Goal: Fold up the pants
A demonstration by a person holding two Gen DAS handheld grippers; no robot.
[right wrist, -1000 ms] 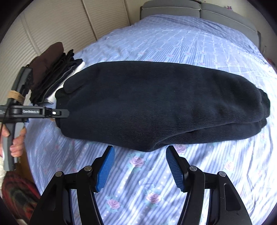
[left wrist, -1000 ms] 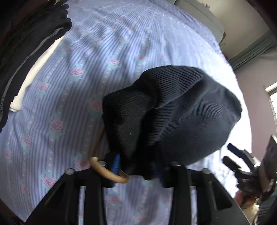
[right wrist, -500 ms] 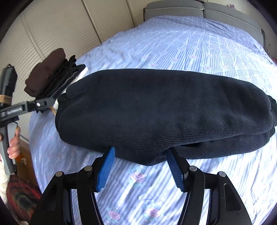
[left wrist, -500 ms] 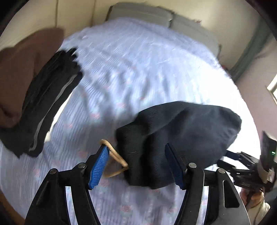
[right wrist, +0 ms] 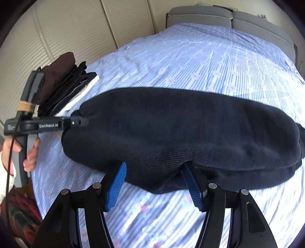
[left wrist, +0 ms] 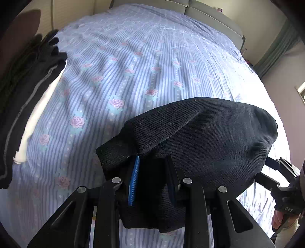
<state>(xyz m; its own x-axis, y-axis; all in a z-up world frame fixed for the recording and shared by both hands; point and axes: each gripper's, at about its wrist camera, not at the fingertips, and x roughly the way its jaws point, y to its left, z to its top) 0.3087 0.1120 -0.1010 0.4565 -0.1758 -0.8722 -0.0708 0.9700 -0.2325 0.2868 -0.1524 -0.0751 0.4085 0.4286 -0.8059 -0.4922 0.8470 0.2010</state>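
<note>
Since half a second ago, the left gripper (left wrist: 152, 177) has gone from spread beside the cloth to closed on it, and the right gripper (right wrist: 154, 186) has advanced so the near fold now sits between its fingers.

Bed sheet (right wrist: 200, 63): blue-striped with pink roses, covering the whole bed; grey headboard (right wrist: 228, 16) at the far end.

Pants (right wrist: 181, 131): dark navy knit, folded lengthwise into a long thick bundle lying across the sheet. From the left wrist view, the pants (left wrist: 209, 137) are seen end-on, with the ribbed end raised off the sheet.

Stack of folded clothes (right wrist: 63, 87): brown, black and white items, at the left edge of the bed, apart from the pants.

Left gripper: jaws drawn narrow, clamped on the end of the pants; dark cloth fills the gap between the blue pads (left wrist: 134, 181). In the right wrist view, the same gripper (right wrist: 80, 122) meets the left end of the bundle, with the left hand (right wrist: 28, 152) on its grip.

Right gripper: jaws wide, blue pads (right wrist: 116, 188) straddling the near edge of the bundle at its middle; contact with the cloth cannot be confirmed.
</note>
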